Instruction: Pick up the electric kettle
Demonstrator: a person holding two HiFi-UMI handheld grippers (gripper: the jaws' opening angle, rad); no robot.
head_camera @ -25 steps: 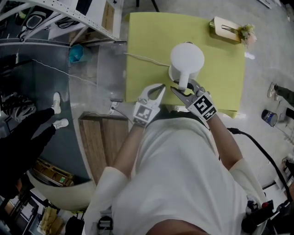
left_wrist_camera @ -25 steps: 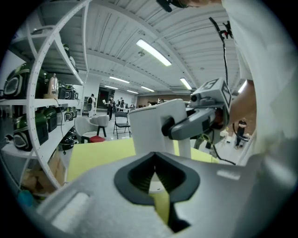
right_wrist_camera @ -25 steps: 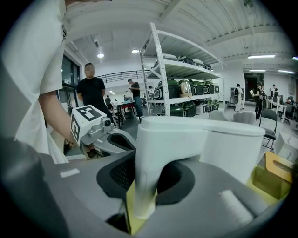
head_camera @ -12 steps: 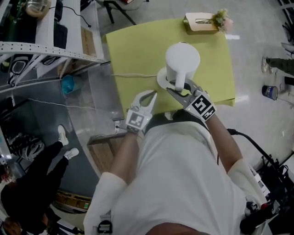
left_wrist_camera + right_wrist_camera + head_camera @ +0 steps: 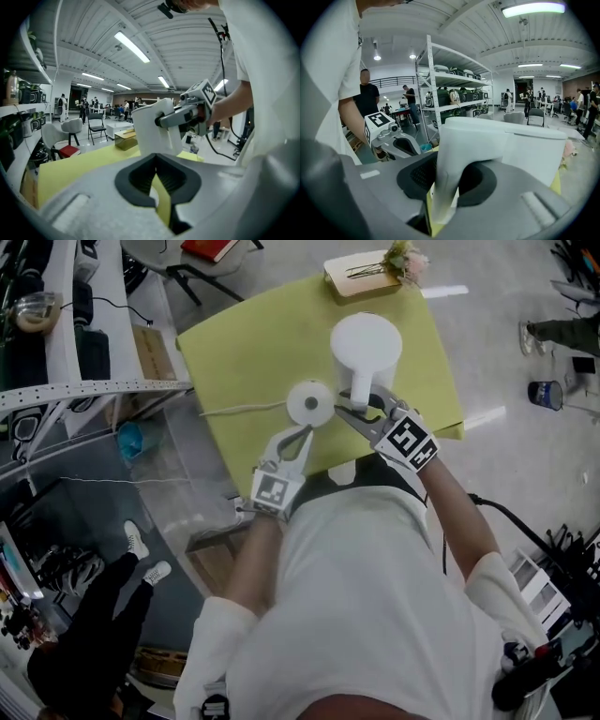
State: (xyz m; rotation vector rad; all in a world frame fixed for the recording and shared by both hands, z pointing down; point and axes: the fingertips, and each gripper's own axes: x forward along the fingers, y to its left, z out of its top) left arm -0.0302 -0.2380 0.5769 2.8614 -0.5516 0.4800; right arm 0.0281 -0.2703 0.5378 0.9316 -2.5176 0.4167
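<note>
The white electric kettle (image 5: pixel 366 345) hangs above the yellow table (image 5: pixel 253 352), off its round white base (image 5: pixel 309 401), which lies just to its left. My right gripper (image 5: pixel 352 407) is shut on the kettle's handle (image 5: pixel 449 180); in the right gripper view the handle fills the gap between the dark pads. My left gripper (image 5: pixel 300 435) hovers at the table's near edge below the base, its tips together with nothing between them. In the left gripper view the kettle (image 5: pixel 152 129) and the right gripper (image 5: pixel 185 116) show ahead.
A white cord (image 5: pixel 239 411) runs from the base off the table's left edge. A wooden box with flowers (image 5: pixel 361 273) sits at the table's far edge. Metal shelving (image 5: pixel 84 343) stands to the left, and a dark bottle (image 5: pixel 544 393) is on the floor at right.
The kettle, held by my right gripper, has come off its base and moved right, leaving the base bare. My left gripper stays shut and has moved along near the table's edge.
</note>
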